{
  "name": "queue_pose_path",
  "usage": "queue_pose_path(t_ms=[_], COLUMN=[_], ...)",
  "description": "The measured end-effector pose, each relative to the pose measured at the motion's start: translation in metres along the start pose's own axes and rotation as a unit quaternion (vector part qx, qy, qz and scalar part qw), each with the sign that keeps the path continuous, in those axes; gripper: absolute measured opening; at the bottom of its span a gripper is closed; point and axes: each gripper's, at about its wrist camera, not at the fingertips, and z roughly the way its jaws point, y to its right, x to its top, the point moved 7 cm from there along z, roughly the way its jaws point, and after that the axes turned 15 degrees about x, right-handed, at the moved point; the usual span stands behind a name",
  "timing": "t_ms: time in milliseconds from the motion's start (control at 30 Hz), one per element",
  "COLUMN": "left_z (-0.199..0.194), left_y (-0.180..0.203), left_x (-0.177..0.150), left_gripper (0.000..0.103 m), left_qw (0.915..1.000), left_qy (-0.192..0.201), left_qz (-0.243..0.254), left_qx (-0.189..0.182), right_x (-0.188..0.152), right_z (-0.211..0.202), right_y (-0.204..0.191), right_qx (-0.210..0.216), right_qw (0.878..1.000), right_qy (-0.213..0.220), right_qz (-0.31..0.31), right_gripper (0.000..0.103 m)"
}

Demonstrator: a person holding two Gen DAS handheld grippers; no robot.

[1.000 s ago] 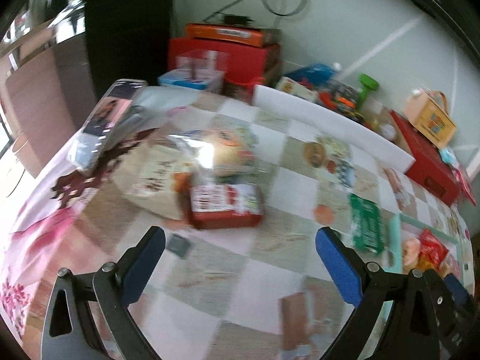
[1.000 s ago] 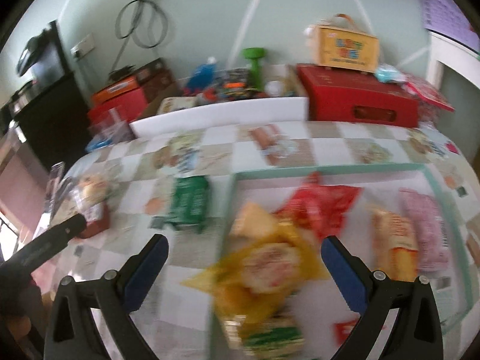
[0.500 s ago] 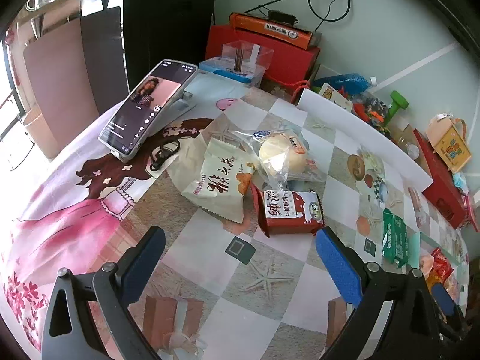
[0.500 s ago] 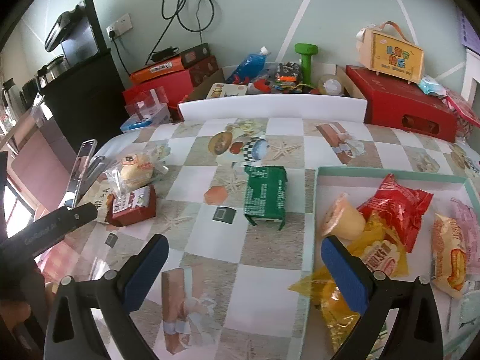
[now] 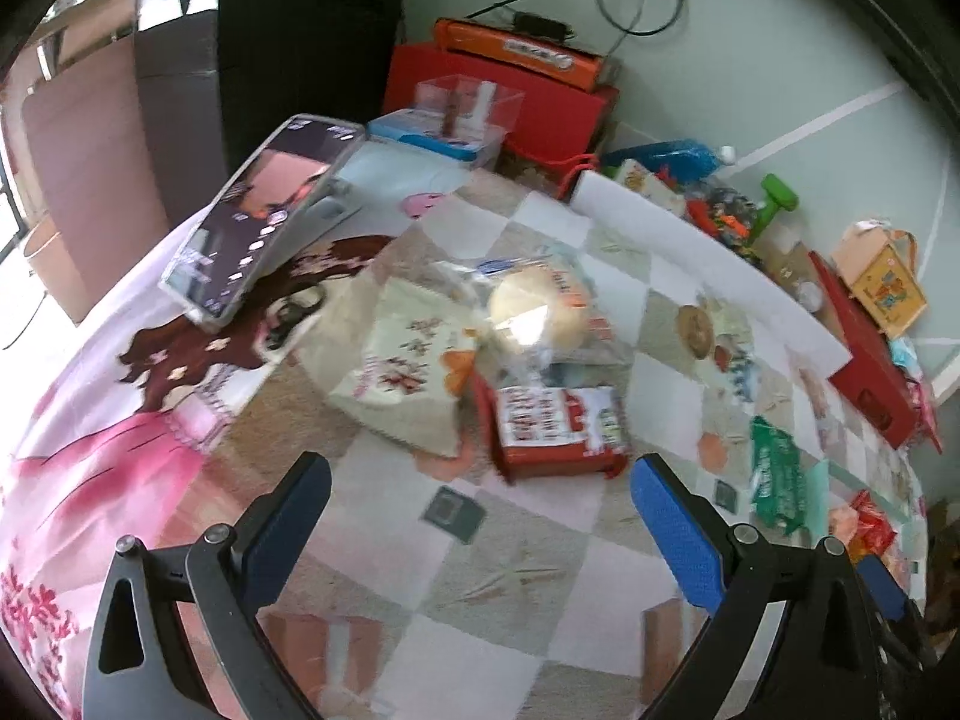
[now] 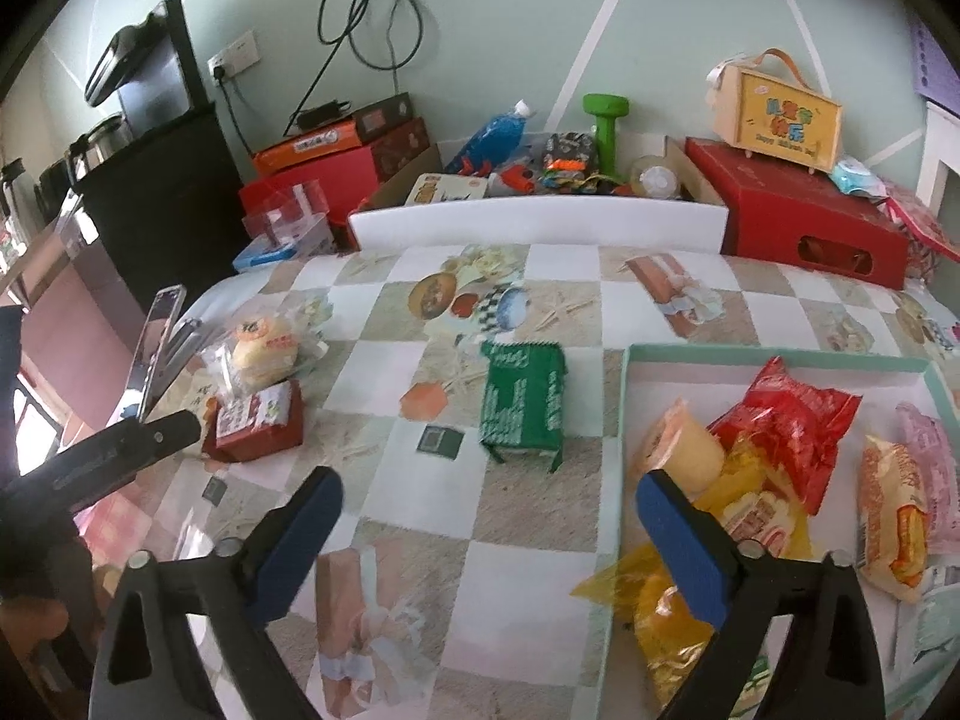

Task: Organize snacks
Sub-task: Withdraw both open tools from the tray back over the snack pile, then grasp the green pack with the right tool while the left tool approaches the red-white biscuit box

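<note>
My left gripper is open and empty, hovering above the checked tablecloth just short of a red snack box. Behind that box lie a bun in a clear bag and a cream packet. My right gripper is open with its jaws closing on nothing. It hangs over the cloth, in front of a green packet. The mint-rimmed tray at the right holds a red packet, a yellow packet and other snacks. The left gripper's finger shows beside the red box.
A phone leans on a stand at the table's left. A white board edges the far side. Behind it sit red boxes, a green dumbbell and a blue bottle. A dark cabinet stands far left.
The right view has swung left from over the tray to the cloth, leaving the yellow packet in the tray, and its jaws stand slightly narrower. The left gripper has shifted a little toward the red box.
</note>
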Motion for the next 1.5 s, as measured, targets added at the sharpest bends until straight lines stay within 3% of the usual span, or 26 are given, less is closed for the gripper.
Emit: queue_pose_path(t_ms=[200, 300, 333, 500, 633, 1000, 1333, 1500], left_z=[0.001, 0.005, 0.007, 0.016, 0.024, 0.033, 0.045, 0.042], left_y=[0.026, 0.036, 0.039, 0.048, 0.052, 0.055, 0.061, 0.076], left_x=[0.003, 0.006, 0.008, 0.011, 0.008, 0.010, 0.008, 0.006], left_gripper=[0.098, 0.091, 0.087, 0.086, 0.079, 0.079, 0.079, 0.079], left_qw=[0.9994, 0.9990, 0.9989, 0.9987, 0.9985, 0.9984, 0.9968, 0.9956], left_qy=[0.007, 0.010, 0.011, 0.007, -0.004, -0.020, -0.022, -0.023], left_qz=[0.025, 0.037, 0.039, 0.041, 0.046, 0.051, 0.074, 0.091], left_qx=[-0.024, -0.024, -0.025, -0.031, -0.029, -0.016, 0.021, 0.000], right_x=[0.015, 0.018, 0.019, 0.022, 0.022, 0.018, 0.018, 0.018], right_z=[0.007, 0.017, 0.021, 0.040, 0.053, 0.073, 0.075, 0.075], right_y=[0.010, 0.013, 0.014, 0.019, 0.022, 0.027, 0.024, 0.024], right_qx=[-0.010, -0.012, -0.014, -0.019, -0.022, -0.033, -0.023, -0.019], right_qw=[1.000, 1.000, 1.000, 1.000, 1.000, 0.999, 0.999, 0.999], right_qy=[0.010, 0.003, 0.000, -0.014, -0.022, -0.040, -0.042, -0.043], right_qz=[0.005, 0.003, 0.003, 0.001, 0.003, -0.006, -0.010, -0.008], right_gripper=[0.077, 0.069, 0.068, 0.062, 0.061, 0.059, 0.059, 0.060])
